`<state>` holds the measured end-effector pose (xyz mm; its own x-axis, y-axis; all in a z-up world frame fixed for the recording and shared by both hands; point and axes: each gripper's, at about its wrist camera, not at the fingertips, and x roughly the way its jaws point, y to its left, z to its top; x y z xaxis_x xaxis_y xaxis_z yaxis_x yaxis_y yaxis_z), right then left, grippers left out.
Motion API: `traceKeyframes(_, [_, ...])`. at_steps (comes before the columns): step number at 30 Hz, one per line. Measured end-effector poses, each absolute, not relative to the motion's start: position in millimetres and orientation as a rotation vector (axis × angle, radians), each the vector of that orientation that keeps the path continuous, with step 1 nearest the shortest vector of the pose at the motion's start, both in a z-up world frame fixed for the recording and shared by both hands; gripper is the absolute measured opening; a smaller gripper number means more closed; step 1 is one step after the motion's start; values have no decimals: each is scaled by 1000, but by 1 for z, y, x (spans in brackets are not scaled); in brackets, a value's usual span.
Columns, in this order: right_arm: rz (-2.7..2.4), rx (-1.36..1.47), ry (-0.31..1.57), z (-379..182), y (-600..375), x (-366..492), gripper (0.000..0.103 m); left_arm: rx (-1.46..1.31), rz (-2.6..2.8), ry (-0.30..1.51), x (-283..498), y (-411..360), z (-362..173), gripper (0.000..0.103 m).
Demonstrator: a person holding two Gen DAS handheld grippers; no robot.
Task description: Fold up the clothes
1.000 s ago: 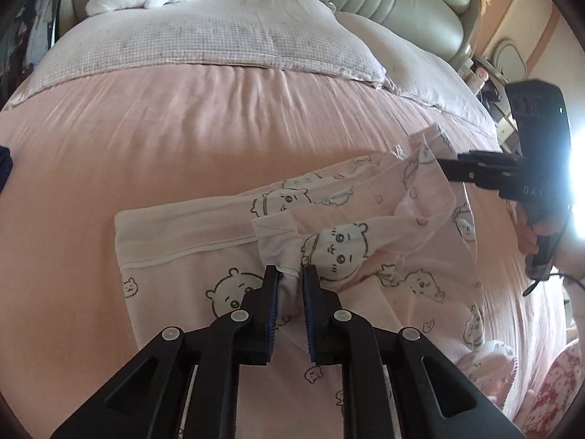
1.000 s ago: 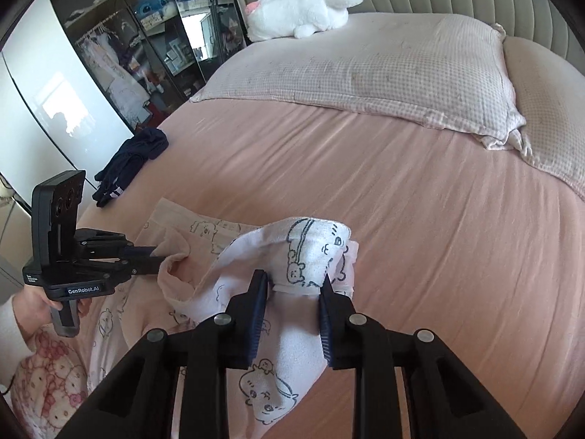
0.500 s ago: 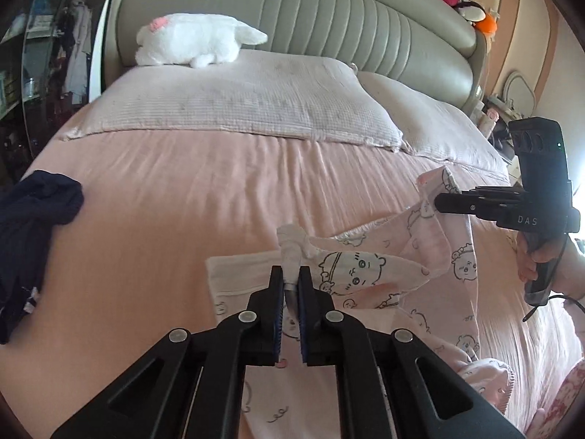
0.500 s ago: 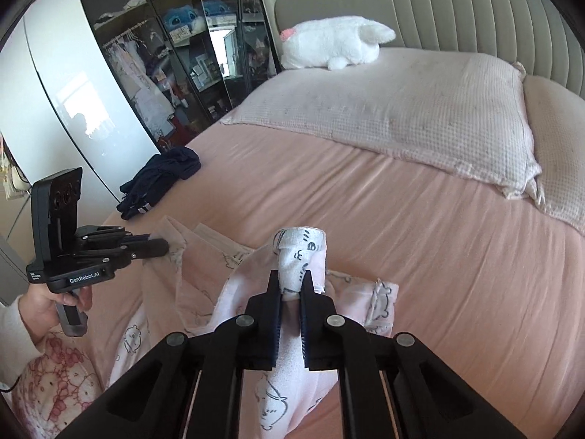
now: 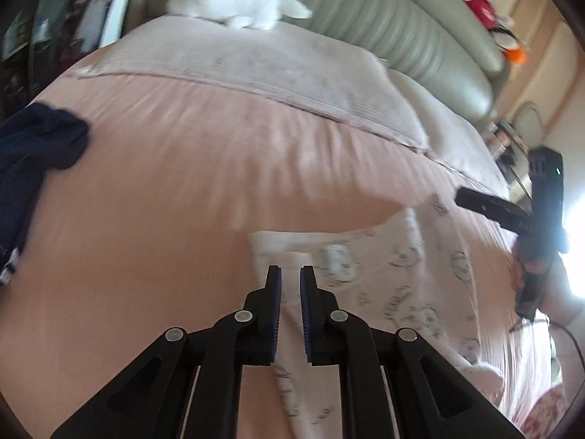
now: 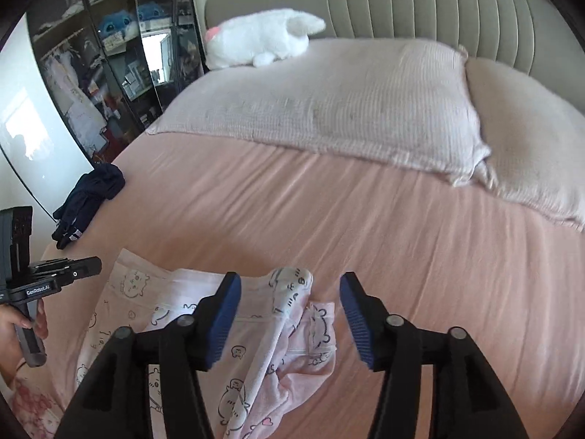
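Observation:
A pale pink garment with cartoon bear prints [image 5: 402, 274] lies folded on the pink bed sheet [image 5: 182, 190]. My left gripper [image 5: 290, 274] hovers over its near left edge, its pads a narrow gap apart with nothing pinched; the cloth shows through the gap. My right gripper [image 6: 290, 280] stands wide open over a raised fold of the same garment [image 6: 285, 329], not touching it. The right wrist view shows the left gripper [image 6: 97, 265] just left of the garment's corner. In the left wrist view the right gripper [image 5: 462, 195] is at the garment's far right.
A dark navy garment [image 6: 91, 197] lies crumpled at the bed's left edge. Two pillows [image 6: 329, 109] and a white plush toy [image 6: 263, 40] sit against the padded headboard [image 6: 438, 3]. A glass-fronted wardrobe [image 6: 91, 55] stands left of the bed. A hand [image 6: 18, 329] holds the left gripper.
Both grippers have let go of the garment, which now rests on the bed. The right jaws have opened wide; the left jaws have parted slightly.

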<state>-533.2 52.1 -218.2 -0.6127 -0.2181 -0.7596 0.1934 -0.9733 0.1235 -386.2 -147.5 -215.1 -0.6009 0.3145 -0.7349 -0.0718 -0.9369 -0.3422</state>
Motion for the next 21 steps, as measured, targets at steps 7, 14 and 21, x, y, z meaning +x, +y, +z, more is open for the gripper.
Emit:
traceKeyframes(7, [-2523,1364,130,-237,20,-522,56,-1493,2670,0,-397,-109,-233,9])
traceKeyframes(14, [-2493,1427,217,-248,7,-517,57,-1431,2663,-439,-375,-150,-225,13])
traceKeyframes(21, [-2455,1415,117,-243,-6,-516,57,-1486,2563,-452,-383,-130,-235,54])
